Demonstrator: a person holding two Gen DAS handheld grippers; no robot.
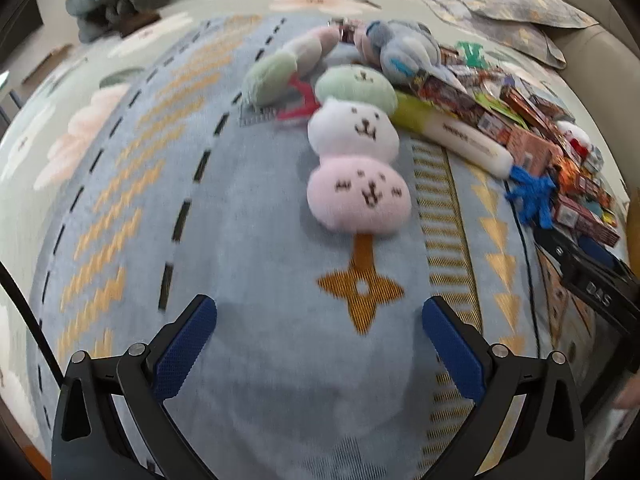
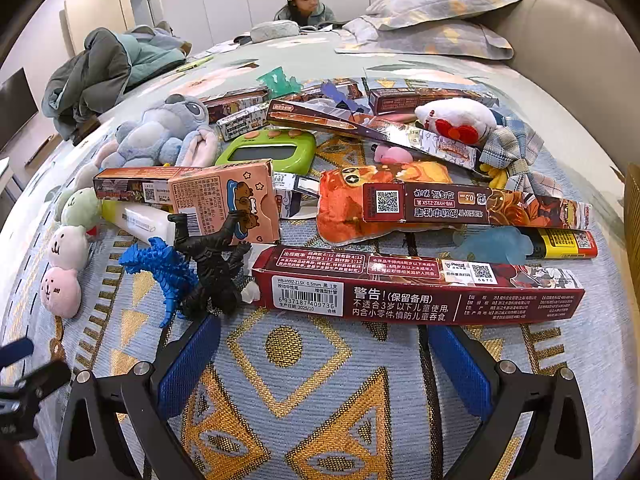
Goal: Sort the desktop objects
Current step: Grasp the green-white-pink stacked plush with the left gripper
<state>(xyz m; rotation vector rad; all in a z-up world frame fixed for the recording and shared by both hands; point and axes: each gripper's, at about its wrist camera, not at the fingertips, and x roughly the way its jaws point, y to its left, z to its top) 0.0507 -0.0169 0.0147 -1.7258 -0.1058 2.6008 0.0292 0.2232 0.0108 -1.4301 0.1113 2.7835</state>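
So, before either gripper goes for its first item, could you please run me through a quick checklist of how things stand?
1. Left gripper open and holding nothing: ok.
2. Right gripper open and holding nothing: ok.
3. Three-ball plush skewer lies apart from the pile, straight ahead of the left gripper on the patterned blanket: ok.
4. Long red pen box sits nearest the right gripper with nothing on top of it: ok.
5. Black dinosaur figure and blue dinosaur figure crowd the box's left end, touching it or nearly so: not ok.
6. Any bin or tray to sort into: cannot tell, none is in view.
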